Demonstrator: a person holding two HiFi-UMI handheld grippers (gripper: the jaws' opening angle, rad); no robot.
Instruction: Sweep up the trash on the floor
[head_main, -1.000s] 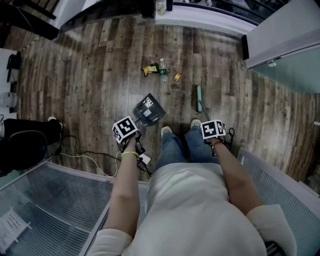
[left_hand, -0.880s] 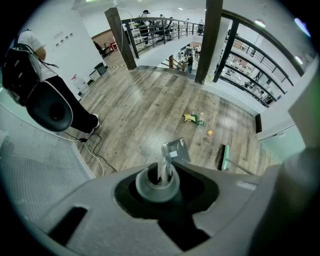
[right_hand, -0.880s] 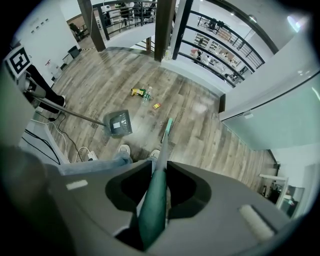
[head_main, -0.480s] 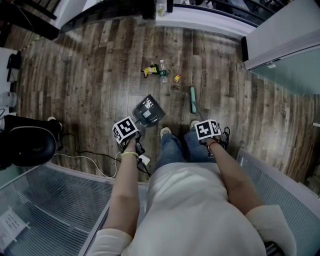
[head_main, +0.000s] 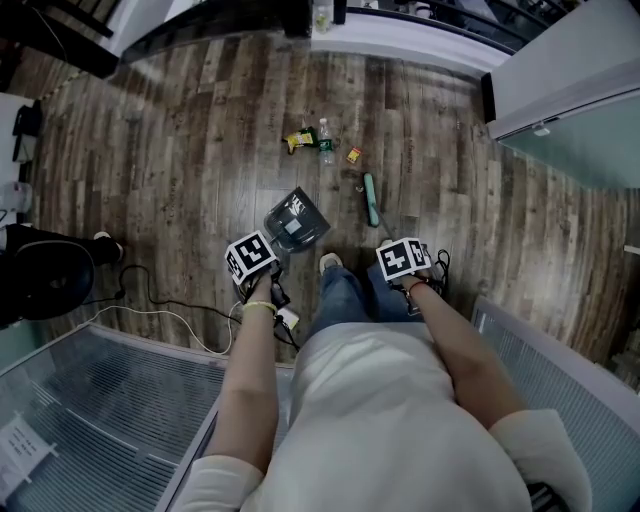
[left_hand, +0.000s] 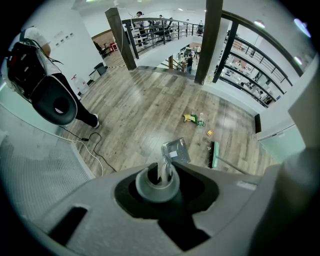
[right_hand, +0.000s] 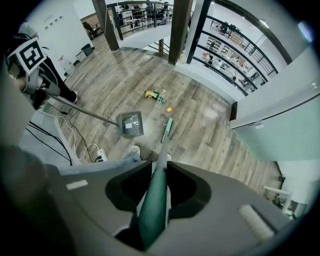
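Trash lies on the wood floor: a yellow-green wrapper (head_main: 298, 139), a small clear bottle (head_main: 325, 141) and a little yellow-red scrap (head_main: 354, 155). My left gripper (head_main: 258, 268) is shut on the handle of a grey dustpan (head_main: 297, 221), whose pan rests on the floor in front of my feet. My right gripper (head_main: 406, 264) is shut on the green broom handle (right_hand: 156, 200); the broom head (head_main: 371, 198) sits on the floor just right of the trash. The same wrapper (left_hand: 190, 118), dustpan (left_hand: 175, 150) and broom head (left_hand: 213, 154) show in the left gripper view.
A white cable and power strip (head_main: 288, 320) lie by my left foot. A person in dark clothes (head_main: 45, 280) stands at the left. A glass railing (head_main: 110, 400) is behind me, a white cabinet (head_main: 560, 70) at the far right, a pillar base (head_main: 320, 15) beyond the trash.
The broom head has slid left across the floor toward the trash, and my right gripper moved left with it. The person at the left shifted. The dustpan stayed put.
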